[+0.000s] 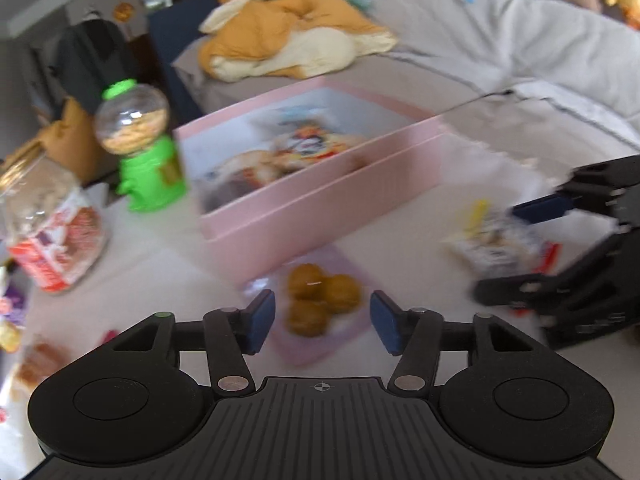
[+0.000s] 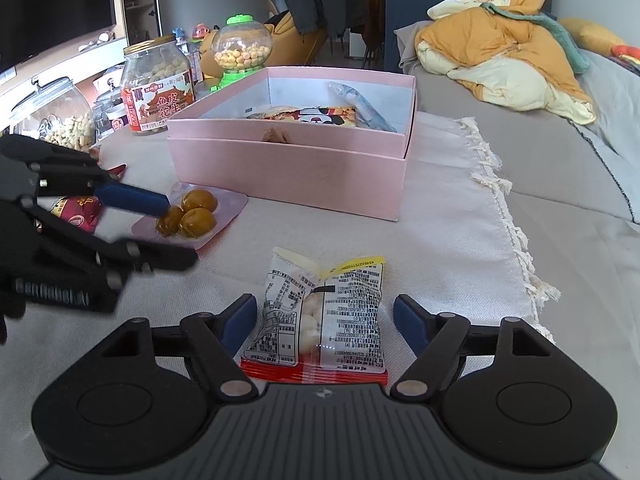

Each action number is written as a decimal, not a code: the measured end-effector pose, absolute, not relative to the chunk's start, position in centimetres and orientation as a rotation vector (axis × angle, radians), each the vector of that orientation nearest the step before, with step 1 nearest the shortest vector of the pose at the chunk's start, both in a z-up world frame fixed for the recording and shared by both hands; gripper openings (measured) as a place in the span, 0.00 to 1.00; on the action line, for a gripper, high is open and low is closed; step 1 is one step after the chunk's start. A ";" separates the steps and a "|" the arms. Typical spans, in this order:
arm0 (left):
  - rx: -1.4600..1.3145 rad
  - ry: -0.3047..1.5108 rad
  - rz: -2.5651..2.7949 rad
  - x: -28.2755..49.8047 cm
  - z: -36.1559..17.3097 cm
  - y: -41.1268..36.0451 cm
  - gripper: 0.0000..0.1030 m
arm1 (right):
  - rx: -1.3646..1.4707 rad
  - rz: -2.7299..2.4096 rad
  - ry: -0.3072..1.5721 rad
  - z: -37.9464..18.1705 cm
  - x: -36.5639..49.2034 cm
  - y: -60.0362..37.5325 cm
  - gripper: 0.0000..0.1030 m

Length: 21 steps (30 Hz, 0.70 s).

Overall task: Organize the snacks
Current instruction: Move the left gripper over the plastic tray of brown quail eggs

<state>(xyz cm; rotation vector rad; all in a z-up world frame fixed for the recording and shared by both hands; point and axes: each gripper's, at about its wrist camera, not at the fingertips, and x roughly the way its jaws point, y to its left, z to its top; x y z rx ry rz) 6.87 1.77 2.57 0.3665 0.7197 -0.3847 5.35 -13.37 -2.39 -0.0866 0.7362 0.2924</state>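
Observation:
A clear packet of three brown eggs (image 1: 320, 304) lies on the pale cloth in front of the pink box (image 1: 320, 200). My left gripper (image 1: 323, 322) is open, one blue pad on either side of the packet and neither touching it. In the right wrist view, that gripper (image 2: 176, 232) straddles the same egg packet (image 2: 192, 212). A white printed snack packet (image 2: 320, 312) lies between the open pads of my right gripper (image 2: 325, 326), with gaps on both sides. From the left wrist, the right gripper (image 1: 498, 252) and its packet (image 1: 496, 244) show blurred. The pink box (image 2: 288, 172) holds several snack packs.
A green candy dispenser (image 2: 240, 52), a peanut jar with a red label (image 2: 156, 88) and a glass jar of nuts (image 2: 52, 120) stand behind the box on the left. A red wrapped snack (image 2: 80, 210) lies by the left gripper. An orange blanket (image 2: 500, 52) lies on the grey sofa.

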 end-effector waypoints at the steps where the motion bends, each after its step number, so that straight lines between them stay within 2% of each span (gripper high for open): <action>1: 0.358 0.736 -0.375 7.3 2.4 2.1 0.60 | -0.092 0.296 0.738 -2.4 5.4 -13.3 0.79; 9: 0.209 0.788 -0.421 10.0 1.6 2.8 0.78 | -0.100 0.314 0.751 -2.6 5.6 -13.0 0.88; 13: 0.139 0.782 -0.402 10.5 1.2 2.0 0.78 | -0.106 0.317 0.771 -2.6 5.4 -12.7 0.93; 21: 0.167 0.704 -0.429 9.0 0.6 1.3 0.77 | -0.080 0.334 0.748 -2.7 4.8 -13.3 0.94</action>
